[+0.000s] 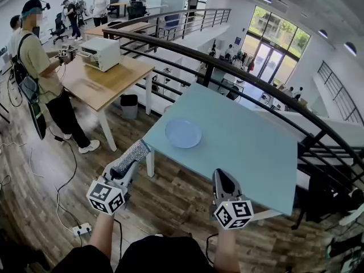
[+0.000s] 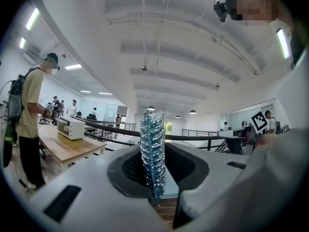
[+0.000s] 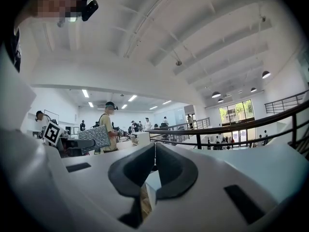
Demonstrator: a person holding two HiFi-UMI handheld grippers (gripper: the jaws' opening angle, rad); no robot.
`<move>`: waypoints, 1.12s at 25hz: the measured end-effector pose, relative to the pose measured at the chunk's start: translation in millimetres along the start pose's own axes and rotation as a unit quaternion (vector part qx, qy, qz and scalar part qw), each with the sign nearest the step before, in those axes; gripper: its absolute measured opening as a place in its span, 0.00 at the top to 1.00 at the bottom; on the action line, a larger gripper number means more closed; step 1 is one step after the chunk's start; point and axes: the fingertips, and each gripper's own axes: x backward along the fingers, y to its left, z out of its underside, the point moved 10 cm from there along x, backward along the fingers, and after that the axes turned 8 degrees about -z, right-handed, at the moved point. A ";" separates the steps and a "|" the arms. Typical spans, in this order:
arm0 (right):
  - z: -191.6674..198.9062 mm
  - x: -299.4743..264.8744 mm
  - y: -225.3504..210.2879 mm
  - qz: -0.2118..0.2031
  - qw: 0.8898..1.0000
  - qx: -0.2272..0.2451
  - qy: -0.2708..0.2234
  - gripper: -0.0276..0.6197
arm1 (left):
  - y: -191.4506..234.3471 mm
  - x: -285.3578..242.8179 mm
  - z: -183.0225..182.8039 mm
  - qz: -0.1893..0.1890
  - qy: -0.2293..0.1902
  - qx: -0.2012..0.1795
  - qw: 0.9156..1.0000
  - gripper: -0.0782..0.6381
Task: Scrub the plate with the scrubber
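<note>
The plate (image 1: 183,133) is pale blue and round. It lies flat on the blue counter (image 1: 244,147), close to the near left corner. It sits alone there, apart from both tools.

The left tool (image 1: 128,166) is closed tight on the scrubber (image 1: 132,155). The scrubber is silver and sparkly, and in the left gripper view it stands straight up between the two jaws. It is held out over the floor (image 1: 170,201), just beside the counter's near left corner. It is near the plate but does not touch it.

The right tool (image 1: 220,176) has its jaws pressed together, and it holds nothing. It is at the counter's near edge, to the right of the plate.

A black railing (image 1: 227,67) curves along behind the blue counter. Past the railing there is a drop down to a lower level, with big windows (image 1: 273,50) and small people far away.

To the left stands a wooden counter (image 1: 108,84) with a white box (image 1: 100,53) on it. A person (image 1: 42,67) in a tan shirt with a backpack stands next to it. A dark bin (image 1: 129,106) sits on the floor between the wooden counter and the blue one.

The floor is brown wood. Black cords (image 1: 68,175) run across it on the left. The room is big and bright, with white walls, a white ceiling and long lights.
</note>
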 end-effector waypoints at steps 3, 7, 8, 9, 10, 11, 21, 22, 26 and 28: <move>1.0 0.9 -2.0 0.007 1.000 -0.003 0.005 0.95 | 0.9 -4.2 2.4 0.004 0.006 0.002 1.000 0.75; 1.1 -2.0 -7.6 0.012 1.000 -0.003 0.007 0.95 | 1.6 -11.2 6.3 0.007 0.010 0.002 1.000 0.75; 0.8 -3.9 -9.4 0.012 1.000 -0.003 0.006 0.95 | 1.6 -13.4 6.0 0.007 0.010 0.002 1.000 0.75; 0.6 -6.3 -11.5 0.013 1.000 -0.005 0.005 0.95 | 1.7 -15.9 5.4 0.008 0.009 0.001 1.000 0.75; 0.3 -9.4 -13.6 0.013 1.000 -0.006 0.004 0.95 | 2.2 -19.0 4.8 0.008 0.009 0.000 1.000 0.75; 0.1 -13.3 -15.7 0.012 1.000 -0.006 0.004 0.95 | 3.1 -22.7 4.6 0.009 0.010 0.000 1.000 0.75; 1.2 -60.0 -62.0 0.003 1.000 -0.016 0.006 0.95 | 9.5 -80.3 7.3 0.005 0.020 -0.003 1.000 0.75; 0.2 -66.6 -67.1 0.002 1.000 -0.016 0.005 0.95 | 11.3 -86.9 6.7 0.004 0.021 -0.003 1.000 0.75; 1.8 -92.1 -93.2 -0.002 1.000 -0.023 0.008 0.95 | 16.2 -119.6 7.7 -0.002 0.027 -0.002 1.000 0.75; 4.3 -101.8 -110.6 -0.002 1.000 -0.027 0.010 0.95 | 13.9 -138.4 9.4 -0.003 0.031 -0.004 1.000 0.75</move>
